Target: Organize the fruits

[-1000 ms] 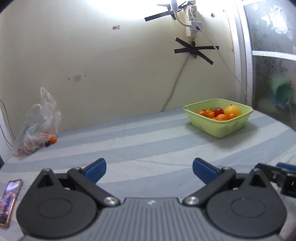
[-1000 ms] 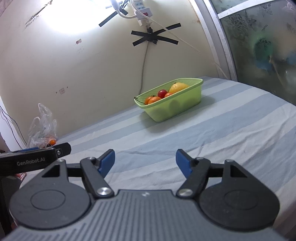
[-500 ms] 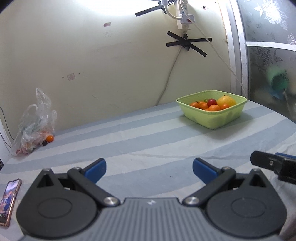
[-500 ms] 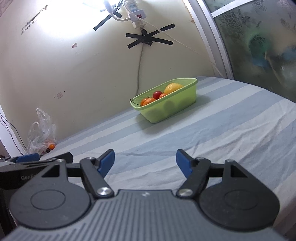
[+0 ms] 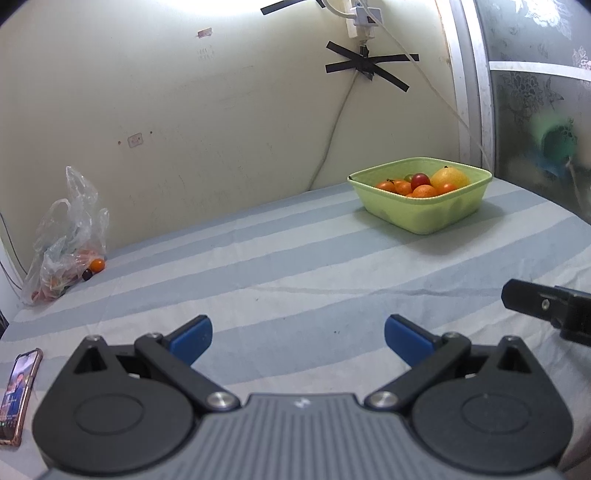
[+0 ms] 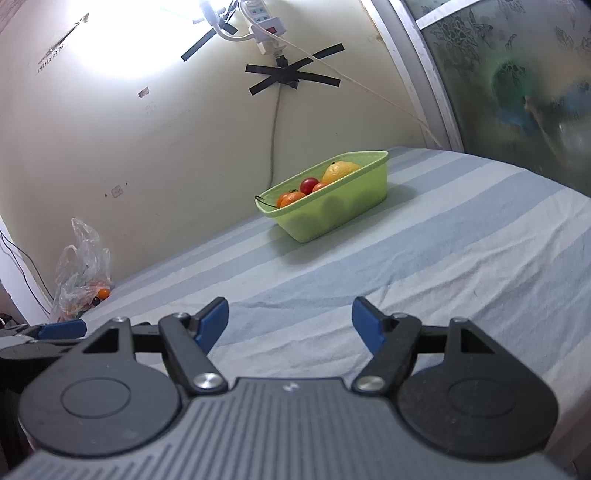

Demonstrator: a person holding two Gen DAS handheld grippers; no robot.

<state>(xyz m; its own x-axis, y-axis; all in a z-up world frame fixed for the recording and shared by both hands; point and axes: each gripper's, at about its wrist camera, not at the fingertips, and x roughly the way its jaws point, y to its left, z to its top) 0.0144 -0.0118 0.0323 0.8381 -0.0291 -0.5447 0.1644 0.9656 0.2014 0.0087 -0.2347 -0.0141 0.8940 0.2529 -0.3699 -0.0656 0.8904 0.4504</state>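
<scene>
A: What do the two wrist views show?

B: A striped blue-and-white sheet (image 5: 295,258) spread over a flat surface against a cream wall (image 5: 221,110). The left gripper (image 5: 297,338) hangs low over the near part of the sheet, its blue-tipped fingers spread wide with nothing between them. The right gripper (image 6: 290,323) sits likewise, fingers apart and empty.

A: Where is the fruit?

B: In a light-green basket (image 5: 424,216) on the far right of the sheet, near the wall. It holds several small orange fruits (image 5: 423,191), one dark red round fruit (image 5: 420,180) and a larger yellow fruit (image 5: 448,177). In the right wrist view the same basket (image 6: 332,210) lies ahead and slightly right of centre, well apart from both grippers.

A: Anything else?

B: A crumpled clear plastic bag (image 5: 66,240) stands at the far left by the wall, with one small orange fruit (image 5: 97,264) just beside it. A phone (image 5: 16,395) lies at the near left edge. Black tape crosses (image 5: 369,68) hold a cable to the wall under a white power strip (image 6: 264,27). A frosted patterned panel (image 5: 535,110) closes the right side.
</scene>
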